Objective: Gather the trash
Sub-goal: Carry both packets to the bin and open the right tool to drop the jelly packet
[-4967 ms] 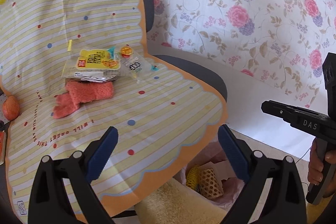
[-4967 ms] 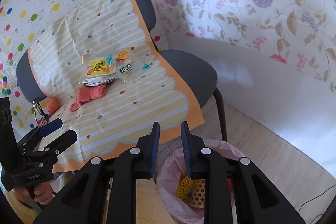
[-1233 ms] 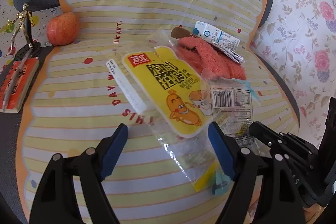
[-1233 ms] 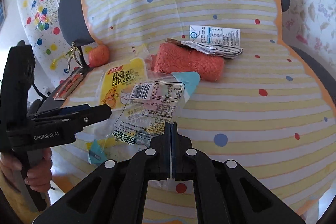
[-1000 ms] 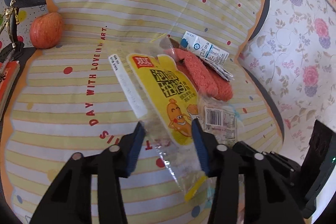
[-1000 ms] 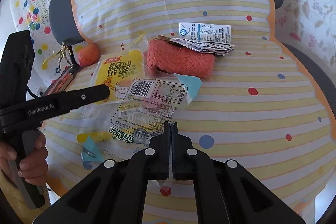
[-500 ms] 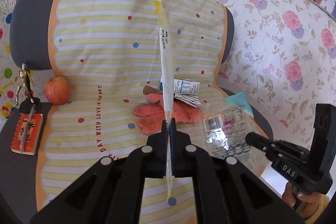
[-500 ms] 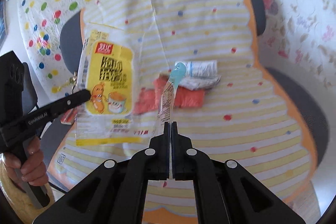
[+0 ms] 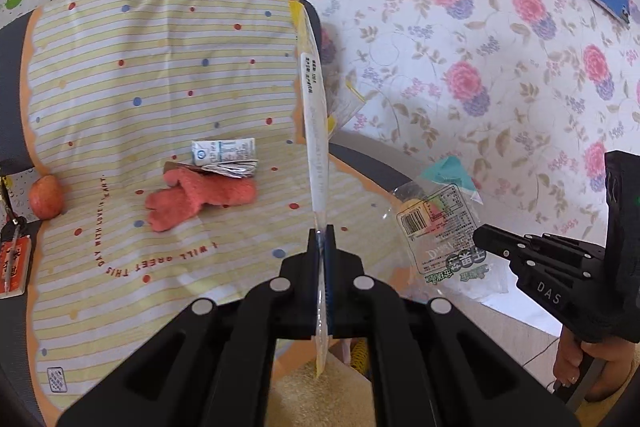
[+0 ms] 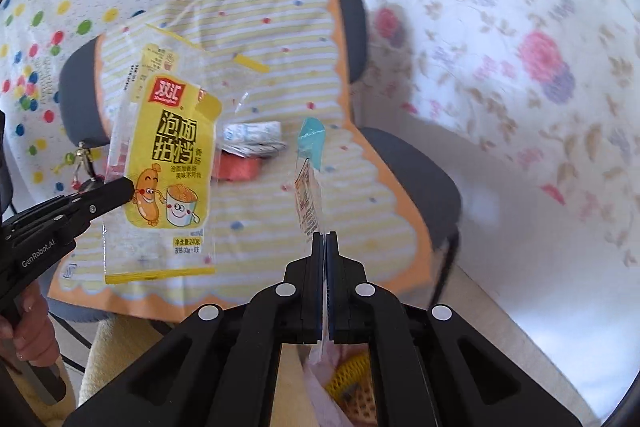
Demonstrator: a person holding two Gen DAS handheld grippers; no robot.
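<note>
My left gripper (image 9: pixel 320 233) is shut on a yellow sausage wrapper (image 9: pixel 314 131), seen edge-on here and flat in the right wrist view (image 10: pixel 168 167). My right gripper (image 10: pixel 325 239) is shut on a clear wrapper with a barcode and teal corner (image 10: pixel 310 183), which also shows in the left wrist view (image 9: pixel 444 223). Both wrappers hang in the air above the chair's front edge. A white carton scrap with foil (image 9: pixel 224 157) lies on the striped cloth (image 9: pixel 120 99). A pink bag with netting (image 10: pixel 352 387) sits below my right gripper.
An orange-pink glove (image 9: pixel 196 197) lies beside the carton scrap. An apple (image 9: pixel 46 197), keys and a red booklet (image 9: pixel 14 267) sit at the left. Floral wall (image 9: pixel 480 67) stands to the right. A cream cushion (image 9: pixel 320 395) lies below.
Both grippers lifted their wrappers off the cloth and swung right, away from the chair back towards the chair's front edge and the bag below.
</note>
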